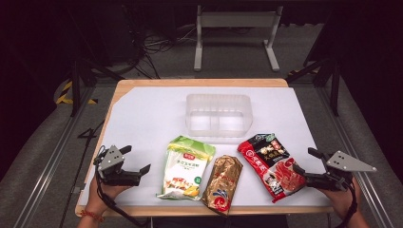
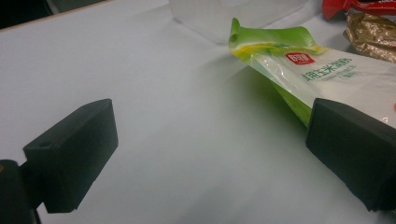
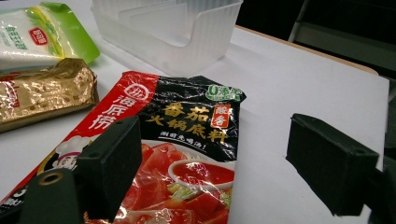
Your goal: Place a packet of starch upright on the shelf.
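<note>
Both pairs of jaws stand wide apart with nothing between the pads. The left gripper point(image 1: 135, 161) rests near the table's point(image 1: 142, 114) front left corner, its 2 black jaws aimed toward the green-and-white pouch point(image 1: 185, 167). In the left gripper view that pouch point(image 2: 322, 70) lies just past the right-hand jaw, flat on the white surface, with a bright green crimped top edge, a red square logo and green lettering on a pale, translucent face.

The right gripper point(image 1: 306, 164) sits near the front right edge, its jaws open toward the red-and-black sauce packet point(image 1: 271, 164). In the right gripper view the packet point(image 3: 182, 140) lies under and just ahead of the left-hand jaw, apart from the right-hand one: a glossy, wrinkled sachet with a red band of white characters, a black upper panel with yellow lettering, and a picture of tomato pieces and a bowl of red sauce.

Between the 2 packets lies a crinkled gold foil pack point(image 1: 222, 184). Beyond all 3 stands a clear plastic bin point(image 1: 217, 114).
</note>
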